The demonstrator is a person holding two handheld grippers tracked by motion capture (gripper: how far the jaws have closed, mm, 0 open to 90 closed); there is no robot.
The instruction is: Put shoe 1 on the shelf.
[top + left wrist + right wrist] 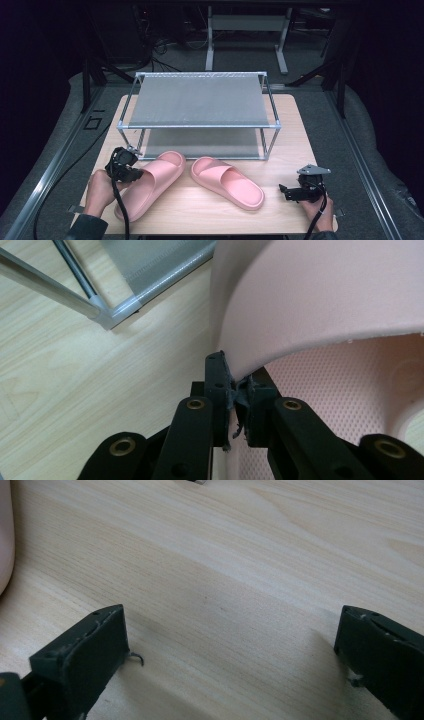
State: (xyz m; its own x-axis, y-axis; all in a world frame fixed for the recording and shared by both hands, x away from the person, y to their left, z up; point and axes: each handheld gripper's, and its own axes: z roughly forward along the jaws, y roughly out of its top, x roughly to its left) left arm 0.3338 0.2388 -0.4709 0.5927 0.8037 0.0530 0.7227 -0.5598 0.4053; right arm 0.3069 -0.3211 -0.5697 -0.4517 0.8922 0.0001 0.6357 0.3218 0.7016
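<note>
**Left slide pinched at its strap, rack waiting**

High view: two pink slides on the wooden table (280, 150), in front of one two-tier shoe rack (200, 100), likely their destination. Left gripper (131, 169) sits at the left slide (150, 182); right slide (227, 181) lies free. Right gripper (286, 191) rests well apart.

Left gripper view: jaws clamped on the strap's edge (320, 305), a thin hold fit for lifting.

Right gripper view: jaws spread wide over bare wood, holding nothing.
</note>
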